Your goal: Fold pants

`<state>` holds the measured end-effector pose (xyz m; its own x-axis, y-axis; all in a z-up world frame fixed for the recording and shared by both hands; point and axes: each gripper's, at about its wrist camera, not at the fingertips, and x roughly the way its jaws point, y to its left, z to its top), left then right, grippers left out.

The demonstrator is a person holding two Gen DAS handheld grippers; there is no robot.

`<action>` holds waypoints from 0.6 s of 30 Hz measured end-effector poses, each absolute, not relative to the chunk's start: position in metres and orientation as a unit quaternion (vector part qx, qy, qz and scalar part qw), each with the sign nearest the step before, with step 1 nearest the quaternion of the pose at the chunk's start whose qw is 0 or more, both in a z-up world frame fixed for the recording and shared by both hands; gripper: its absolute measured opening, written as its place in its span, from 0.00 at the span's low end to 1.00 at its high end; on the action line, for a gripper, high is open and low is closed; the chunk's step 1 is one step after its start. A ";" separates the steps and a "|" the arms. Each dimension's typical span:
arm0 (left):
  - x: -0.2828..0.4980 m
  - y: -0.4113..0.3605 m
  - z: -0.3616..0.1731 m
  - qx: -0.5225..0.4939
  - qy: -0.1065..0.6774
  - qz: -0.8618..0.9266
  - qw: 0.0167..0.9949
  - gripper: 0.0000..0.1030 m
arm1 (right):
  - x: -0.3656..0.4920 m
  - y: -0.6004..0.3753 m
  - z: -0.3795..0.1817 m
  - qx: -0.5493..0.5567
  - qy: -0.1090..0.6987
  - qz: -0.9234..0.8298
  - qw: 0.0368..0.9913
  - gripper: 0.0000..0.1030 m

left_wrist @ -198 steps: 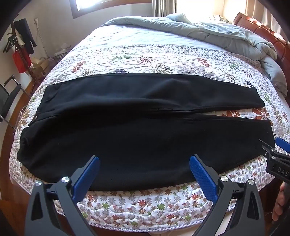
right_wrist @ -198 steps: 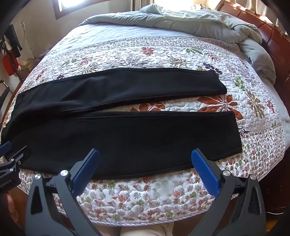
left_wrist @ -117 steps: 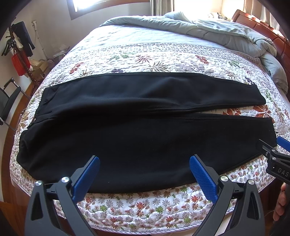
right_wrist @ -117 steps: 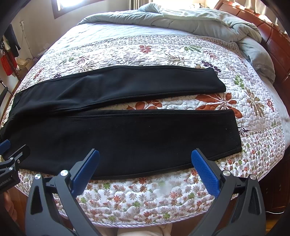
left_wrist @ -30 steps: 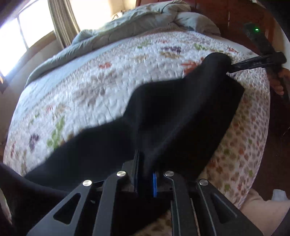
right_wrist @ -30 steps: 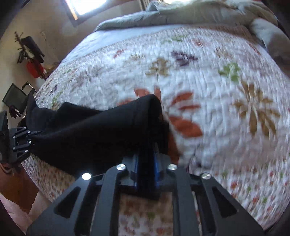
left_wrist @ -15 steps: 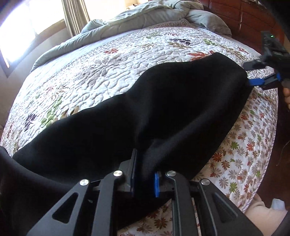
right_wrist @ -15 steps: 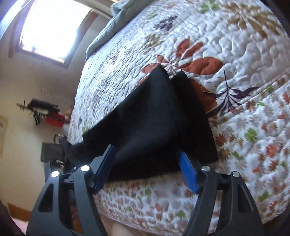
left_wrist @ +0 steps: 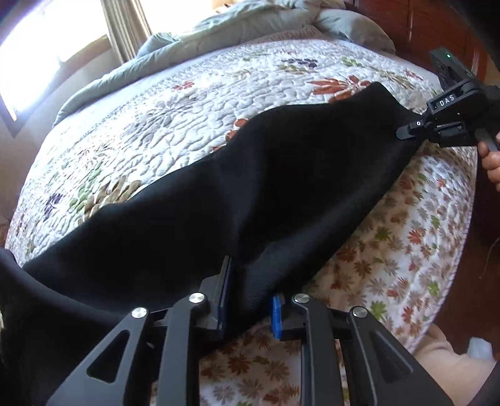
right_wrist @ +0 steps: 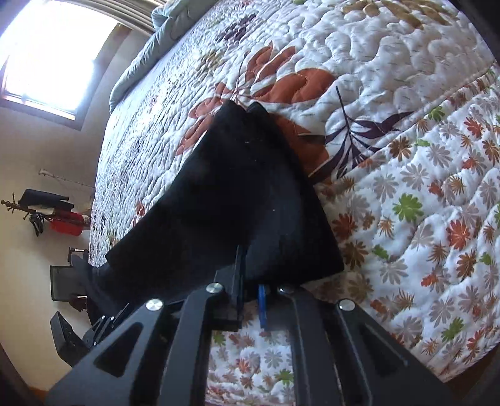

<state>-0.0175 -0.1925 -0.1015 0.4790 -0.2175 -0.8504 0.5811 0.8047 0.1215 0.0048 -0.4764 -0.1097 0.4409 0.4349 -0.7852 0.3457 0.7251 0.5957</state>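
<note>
One pair of black pants on the bed — my left gripper, jaws opening, cloth between; my right gripper clamps the hem — only its view shows a coat rack.

The pants lie on the quilt, running from 8 o'clock to 2 o'clock along its near edge. The left gripper sits at their 6 o'clock edge, the right gripper at 2 o'clock. A duvet lies behind at 12 o'clock
</note>
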 end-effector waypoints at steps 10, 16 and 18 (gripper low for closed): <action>-0.015 -0.186 -0.101 0.169 0.456 -0.235 0.842 0.26 | -0.018 -0.444 -0.012 0.241 0.464 -0.069 0.850 0.46; -0.011 -0.182 -0.100 0.144 0.461 -0.232 0.844 0.30 | 0.025 -0.347 -0.060 0.287 0.538 0.102 0.786 0.44; -0.010 -0.178 -0.096 0.132 0.469 -0.229 0.843 0.35 | 0.035 -0.326 -0.094 0.279 0.577 0.091 0.762 0.44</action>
